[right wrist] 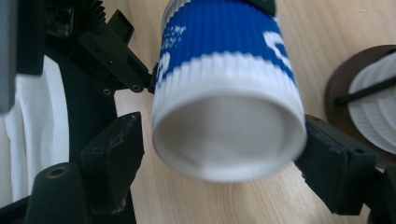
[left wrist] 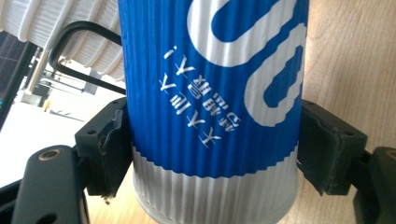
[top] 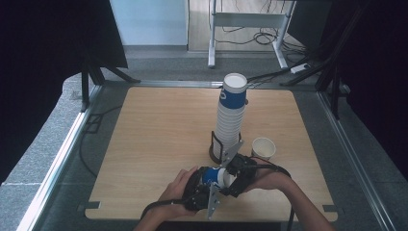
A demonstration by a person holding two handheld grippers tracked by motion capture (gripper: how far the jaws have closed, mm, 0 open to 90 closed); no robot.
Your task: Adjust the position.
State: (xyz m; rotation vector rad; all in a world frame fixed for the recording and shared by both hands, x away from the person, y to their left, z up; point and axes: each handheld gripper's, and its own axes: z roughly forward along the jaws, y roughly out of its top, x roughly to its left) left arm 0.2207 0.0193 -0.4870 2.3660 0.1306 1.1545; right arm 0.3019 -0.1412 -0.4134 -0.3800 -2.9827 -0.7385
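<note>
**Fig. 1: Cup handling at the stack; mid-sequence, 1 cup in hand**

High view: wooden table (top: 159, 144) w/ a tall stack of blue-and-white paper cups (top: 230, 115) standing in a dark wire holder (top: 217, 148); 1 loose white cup (top: 263, 147) upright just right of the holder; 1 blue ribbed cup (top: 213, 176) held on its side near the front edge, btwn both tools, just in front of the holder.

Left gripper (top: 202, 192): jaws clamped on the blue cup (left wrist: 210, 102); left gripper view shows both black pads (left wrist: 109, 149) pressed against the ribbed sleeve on opposite sides, no gap either side; the cup spans the jaws crosswise.

Right gripper (top: 235, 175): jaws stand apart; right gripper view looks at the cup's white end (right wrist: 226, 135), which sits btwn the 2 pads (right wrist: 116, 149); a visible strip of table separates the left-hand pad from the cup; the other pad is close to the cup, contact there cannot be told; so read as not gripping.

Progress (judged): 1 cup already stands apart on the table; a 2nd is off the stack and in hand; whether it holds a nested cup inside cannot be told; the stack remains tall, so most of the work is left; next likely needs the right tool to take or steady the white end, or the left to set the cup down beside the loose 1.
</note>
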